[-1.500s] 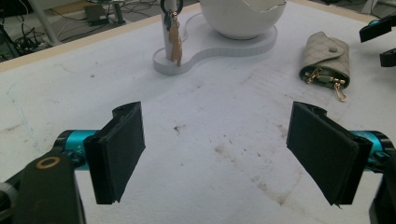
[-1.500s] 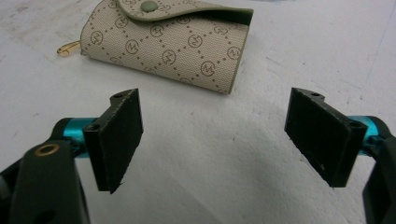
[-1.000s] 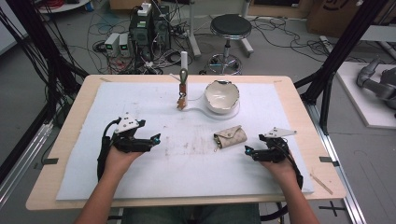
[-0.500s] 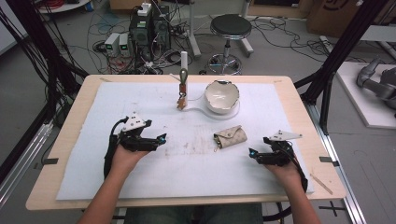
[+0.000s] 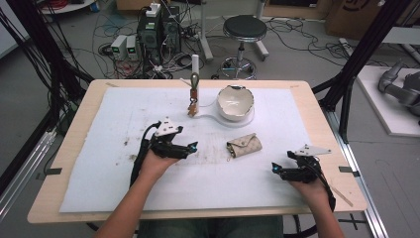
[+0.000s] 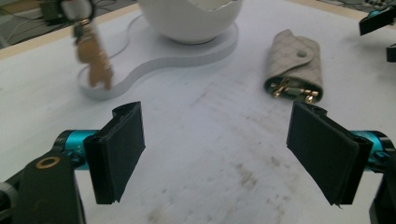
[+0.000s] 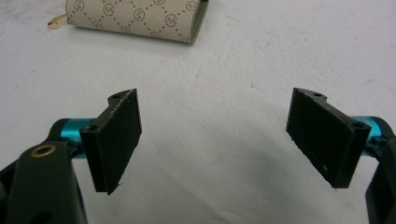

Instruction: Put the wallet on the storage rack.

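Key pouch (image 5: 244, 145) lies flat on the desk (image 5: 317, 114), between both tools: ahead-right of the left tool (image 5: 192, 148), which is nearer; right tool (image 5: 275, 170) farther. Both released, empty.

Key pouch (image 5: 244, 146) mid-mat (image 5: 124, 119), between both tongs (left (image 5: 190, 148), right (image 5: 275, 169)), bowl (image 5: 236, 101) behind it

Cut-off and blurred parts around the open jaws

In the left gripper view the bowl (image 6: 191, 18) ahead of the jaws loses its upper part to the top edge, the keys (image 6: 91, 51) ahead of the left jaw are blurred, and the other gripper (image 6: 380, 28) is cut by the right edge. In the right gripper view the pouch (image 7: 135, 18) ahead of the left jaw is clipped at the top.
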`<state>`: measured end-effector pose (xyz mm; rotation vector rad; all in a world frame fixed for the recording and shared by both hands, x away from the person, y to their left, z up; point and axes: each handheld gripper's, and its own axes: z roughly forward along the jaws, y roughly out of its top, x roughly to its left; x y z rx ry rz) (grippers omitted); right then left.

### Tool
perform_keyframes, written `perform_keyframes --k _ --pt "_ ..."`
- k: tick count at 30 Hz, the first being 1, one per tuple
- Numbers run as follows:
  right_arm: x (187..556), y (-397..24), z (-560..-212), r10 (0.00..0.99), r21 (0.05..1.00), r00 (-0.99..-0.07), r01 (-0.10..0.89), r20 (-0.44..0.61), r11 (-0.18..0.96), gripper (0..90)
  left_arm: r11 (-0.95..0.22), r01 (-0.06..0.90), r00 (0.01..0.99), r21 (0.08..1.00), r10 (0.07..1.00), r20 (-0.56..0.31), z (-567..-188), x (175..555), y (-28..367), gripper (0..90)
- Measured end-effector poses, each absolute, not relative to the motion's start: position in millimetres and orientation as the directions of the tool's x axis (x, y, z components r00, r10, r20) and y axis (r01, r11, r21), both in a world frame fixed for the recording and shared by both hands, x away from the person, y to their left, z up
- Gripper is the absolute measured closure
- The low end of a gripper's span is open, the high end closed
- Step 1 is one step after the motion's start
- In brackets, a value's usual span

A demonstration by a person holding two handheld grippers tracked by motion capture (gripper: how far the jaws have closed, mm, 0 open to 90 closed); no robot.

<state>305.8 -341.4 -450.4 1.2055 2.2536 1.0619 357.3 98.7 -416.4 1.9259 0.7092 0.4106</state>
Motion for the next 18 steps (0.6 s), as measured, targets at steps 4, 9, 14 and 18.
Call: perform_keyframes --k 4,9,14,18 --pt "302.7 -344.8 -450.3 0.829 0.764 -0.558 0.549 0.034 0.338 18.4 -0.359 0.288 0.801 0.888 0.598 -0.019 -419.7 363.1 75.1 17.6" --pt "300.9 -346.6 -450.5 0.827 0.764 -0.562 0.547 0.031 0.343 18.4 -0.37 0.291 0.817 0.882 0.576 -0.027 -421.9 370.8 49.9 17.6" --pt "298.1 -348.1 -450.4 0.825 0.767 -0.564 0.542 0.027 0.345 18.4 -0.38 0.288 0.83 0.879 0.557 -0.031 -421.4 375.8 28.1 17.5" --pt "296.7 -351.1 -449.8 0.83 0.769 -0.558 0.542 0.027 0.339 18.4 -0.388 0.288 0.839 0.876 0.543 -0.036 -423.4 379.4 12.2 17.5"
